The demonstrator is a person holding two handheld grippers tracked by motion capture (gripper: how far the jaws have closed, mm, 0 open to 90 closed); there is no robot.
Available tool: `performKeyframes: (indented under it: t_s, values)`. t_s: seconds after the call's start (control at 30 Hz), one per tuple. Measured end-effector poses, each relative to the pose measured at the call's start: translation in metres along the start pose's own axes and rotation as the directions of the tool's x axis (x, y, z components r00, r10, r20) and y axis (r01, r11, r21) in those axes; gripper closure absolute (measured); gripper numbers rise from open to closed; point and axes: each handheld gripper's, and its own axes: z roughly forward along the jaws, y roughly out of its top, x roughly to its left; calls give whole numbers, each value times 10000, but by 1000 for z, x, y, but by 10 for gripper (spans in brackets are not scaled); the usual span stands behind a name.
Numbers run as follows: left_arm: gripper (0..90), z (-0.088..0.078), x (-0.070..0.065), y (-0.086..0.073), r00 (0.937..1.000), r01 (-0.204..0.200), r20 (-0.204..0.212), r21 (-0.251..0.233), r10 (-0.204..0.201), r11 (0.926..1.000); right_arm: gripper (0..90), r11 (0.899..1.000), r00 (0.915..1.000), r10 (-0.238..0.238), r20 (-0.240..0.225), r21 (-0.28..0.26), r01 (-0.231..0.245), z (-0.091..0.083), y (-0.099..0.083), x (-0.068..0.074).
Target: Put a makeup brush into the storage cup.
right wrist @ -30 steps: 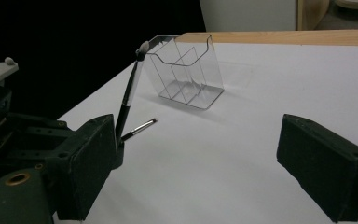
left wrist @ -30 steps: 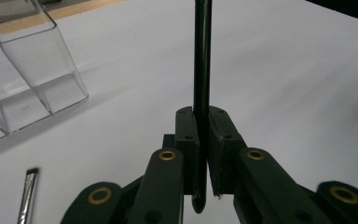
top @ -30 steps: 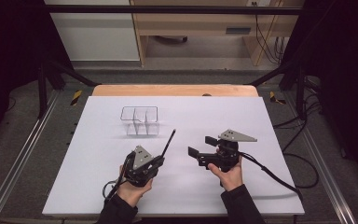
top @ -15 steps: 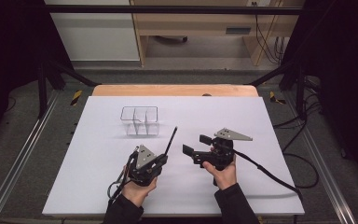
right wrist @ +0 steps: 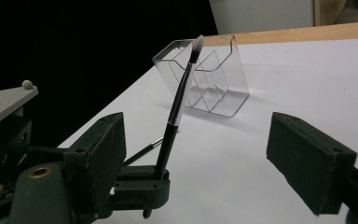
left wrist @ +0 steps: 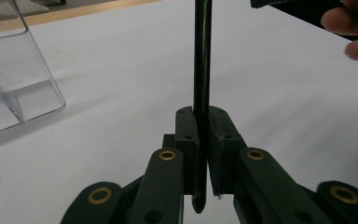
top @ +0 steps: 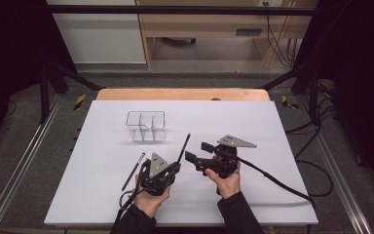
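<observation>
My left gripper is shut on the lower handle of a black makeup brush. The brush rises at a slant, its pale bristle tip uppermost. My right gripper faces it from the right with its jaws apart. They have just been closing a little, and the brush stands ahead of the gap, untouched by either pad. A clear divided organizer stands behind. A second thin brush lies flat to the left of my left gripper.
The white table top has open room on the right and at the back. Its wooden far edge borders a drop to the floor. The right gripper's cable trails to the right front.
The right gripper has edged left toward the held brush. The left gripper and its brush have hardly moved.
</observation>
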Motion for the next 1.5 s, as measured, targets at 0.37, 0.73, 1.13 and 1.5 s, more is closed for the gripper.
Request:
performKeyframes:
  t_s: [0.37, 0.73, 1.13, 1.5]
  values:
    - [831, 4, -8, -3, 9999, -76, 90, 146, 75, 9999, 311, 9991, 9990, 409, -171, 110, -407, 8, -6, 0]
    - [830, 7, -15, -5, 9997, -126, 195, 241, 121, 9996, 534, 9968, 9965, 793, -246, -21, -794, 11, -8, 0]
    - [830, 6, -15, -5, 9997, -33, 226, 196, 28, 9998, 768, 9943, 9939, 1053, -317, -147, -1058, 10, -7, 1]
    - [828, 5, -15, -5, 9996, -39, 278, 166, 34, 9999, 838, 9934, 9925, 1105, -528, -237, -1119, 9, -6, 2]
